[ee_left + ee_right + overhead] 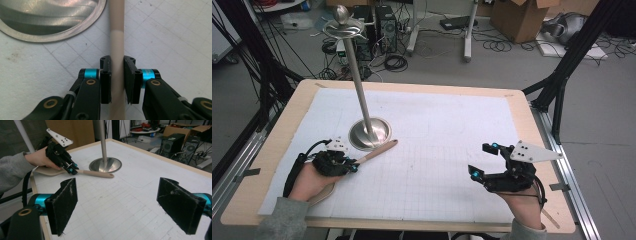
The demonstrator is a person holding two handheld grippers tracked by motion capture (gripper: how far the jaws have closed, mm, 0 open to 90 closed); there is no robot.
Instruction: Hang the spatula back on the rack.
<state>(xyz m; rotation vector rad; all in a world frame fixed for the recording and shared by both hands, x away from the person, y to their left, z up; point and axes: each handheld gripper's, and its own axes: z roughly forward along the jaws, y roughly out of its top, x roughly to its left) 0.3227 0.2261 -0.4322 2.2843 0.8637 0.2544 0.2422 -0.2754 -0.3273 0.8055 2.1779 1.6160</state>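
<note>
The left tongs are clamped on the handle of a beige spatula lying flat on the bench, its long axis running away from the jaws toward the steel stand's base, handle tip just beside it. The left hand is the nearer, held low. The right tongs hover apart, well off.

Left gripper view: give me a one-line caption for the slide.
Left claw closed on the beige spatula handle, which lies on the gridded mat beside the steel stand base.
</note>
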